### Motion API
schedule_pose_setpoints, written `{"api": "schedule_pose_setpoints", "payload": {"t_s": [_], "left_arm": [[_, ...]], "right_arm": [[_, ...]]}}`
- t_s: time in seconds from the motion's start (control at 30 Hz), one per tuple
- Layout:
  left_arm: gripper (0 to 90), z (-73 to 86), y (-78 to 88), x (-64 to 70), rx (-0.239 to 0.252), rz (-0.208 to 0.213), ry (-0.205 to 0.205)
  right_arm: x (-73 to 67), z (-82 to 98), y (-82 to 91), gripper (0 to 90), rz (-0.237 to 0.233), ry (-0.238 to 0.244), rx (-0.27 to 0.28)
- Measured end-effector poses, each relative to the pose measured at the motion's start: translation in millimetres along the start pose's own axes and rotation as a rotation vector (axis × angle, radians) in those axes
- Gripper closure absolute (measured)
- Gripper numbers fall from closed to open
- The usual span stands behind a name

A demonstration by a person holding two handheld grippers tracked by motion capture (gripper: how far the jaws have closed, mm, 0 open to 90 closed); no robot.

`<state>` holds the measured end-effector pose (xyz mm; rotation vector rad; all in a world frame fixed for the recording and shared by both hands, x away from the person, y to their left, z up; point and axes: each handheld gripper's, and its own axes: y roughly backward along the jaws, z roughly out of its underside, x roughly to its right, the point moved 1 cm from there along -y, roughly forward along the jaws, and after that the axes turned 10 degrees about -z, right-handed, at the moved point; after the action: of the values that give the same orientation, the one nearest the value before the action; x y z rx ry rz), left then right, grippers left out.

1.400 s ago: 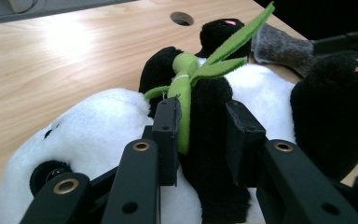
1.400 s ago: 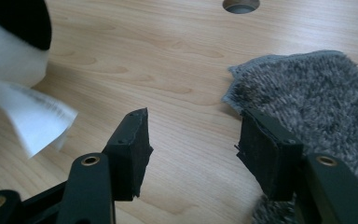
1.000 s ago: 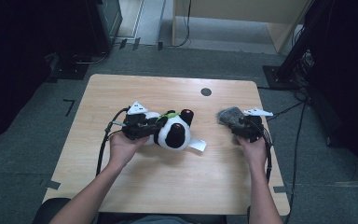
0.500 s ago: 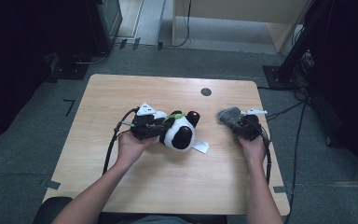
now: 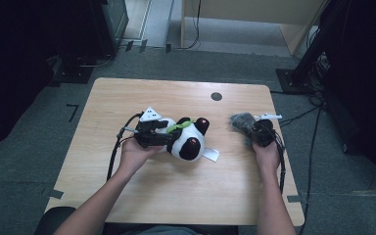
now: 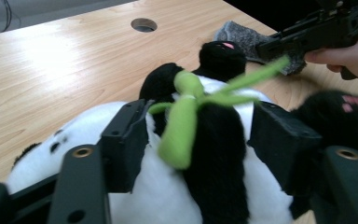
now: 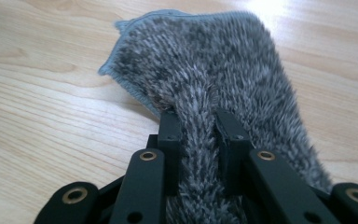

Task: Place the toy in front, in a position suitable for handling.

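Table: a light wooden table top point(image 5: 127, 196) with a round dark cable hole point(image 5: 216, 96) near its far edge, seen from the high view.
Toy: a black-and-white plush panda with a lime green ribbon tied round its neck point(image 5: 188, 139) lies on its side at the middle of the table, head toward the left, a white tag point(image 5: 210, 154) sticking out on its near right side.
Toy, left gripper view: the plush panda point(image 6: 214, 186) sits between the two black jaws, the green ribbon point(image 6: 182, 126) lying over its black chest band.
Left claw: the left gripper point(image 5: 171, 138), held in the person's left hand point(image 5: 134, 152), has just been opening its jaws; they stand apart on either side of the panda's body, the pads close along its flanks, and I cannot tell whether they touch the fur.
Cloth: a grey fuzzy microfibre cloth with a stitched edge point(image 5: 240, 121) lies on the table to the right of the panda, well apart from it.
Cloth, right gripper view: the cloth point(image 7: 205, 70) spreads flat on the wood beyond the jaws, one fold drawn up between them.
Right claw: the right gripper point(image 5: 252, 128), in the person's right hand point(image 5: 267, 154), has just been closing; its jaws are clamped on the pinched fold of the cloth.
Right claw, left gripper view: the right gripper point(image 6: 270, 46) rests on the cloth point(image 6: 242, 35) at the far right.
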<state>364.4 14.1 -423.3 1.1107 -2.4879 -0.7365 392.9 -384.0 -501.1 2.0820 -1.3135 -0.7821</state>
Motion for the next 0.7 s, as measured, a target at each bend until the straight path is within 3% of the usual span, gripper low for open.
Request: {"api": "schedule_pose_setpoints", "payload": {"t_s": [0.23,0.7], "left_arm": [[33.1,0.0,5.2,-5.7,0.004,-0.002,0.011],[30.4,9.7,17.7,-19.4,0.016,0.011,0.026]], "right_arm": [[-9.1,-8.1,12.9,77.8,-0.038,-0.031,0.031],[-40.9,-25.3,34.0,77.0,-0.108,0.037,0.077]]}}
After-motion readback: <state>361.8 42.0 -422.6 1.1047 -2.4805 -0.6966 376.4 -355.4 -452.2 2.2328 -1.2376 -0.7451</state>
